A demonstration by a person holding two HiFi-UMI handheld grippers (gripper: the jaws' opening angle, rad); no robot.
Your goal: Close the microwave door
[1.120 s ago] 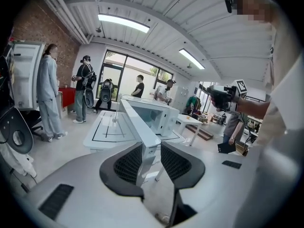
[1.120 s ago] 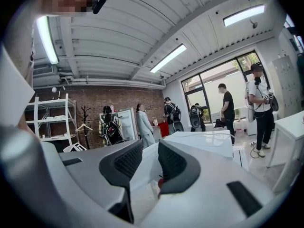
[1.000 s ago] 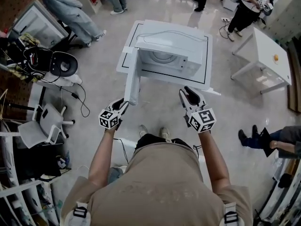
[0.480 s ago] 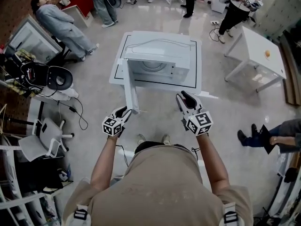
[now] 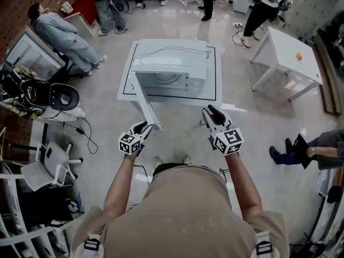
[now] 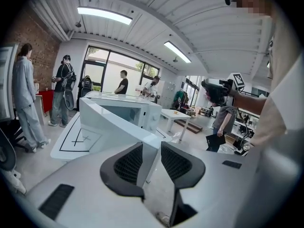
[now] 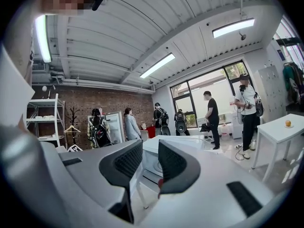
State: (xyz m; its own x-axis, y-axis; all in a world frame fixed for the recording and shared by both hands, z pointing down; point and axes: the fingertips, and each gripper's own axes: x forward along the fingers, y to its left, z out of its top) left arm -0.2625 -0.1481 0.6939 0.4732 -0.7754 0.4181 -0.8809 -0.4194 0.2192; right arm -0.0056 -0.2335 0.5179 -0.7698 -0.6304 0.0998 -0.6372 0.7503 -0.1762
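A white microwave (image 5: 169, 73) stands on a white table (image 5: 124, 87) ahead of me, its front toward me. Its door (image 5: 146, 105) is hinged at the left and stands out toward me, its free end angled a little to the right. My left gripper (image 5: 146, 127) is at that free end. In the left gripper view the door's edge (image 6: 148, 148) fills the gap between the pads (image 6: 128, 163), so the left gripper (image 6: 152, 151) is shut on it. My right gripper (image 5: 210, 112) hovers to the right of the door, apart from it, open and empty (image 7: 149, 161).
A second white table (image 5: 287, 58) with a small orange object (image 5: 299, 56) stands at the right. Several people stand beyond the microwave table and one sits at the left (image 5: 59, 31). A black chair (image 5: 56, 97) and cables lie left; someone's legs (image 5: 301, 155) show at the right.
The microwave and table now sit farther up the head view. The door's free end has swung a little to the right with the left gripper on it. The right gripper has kept alongside.
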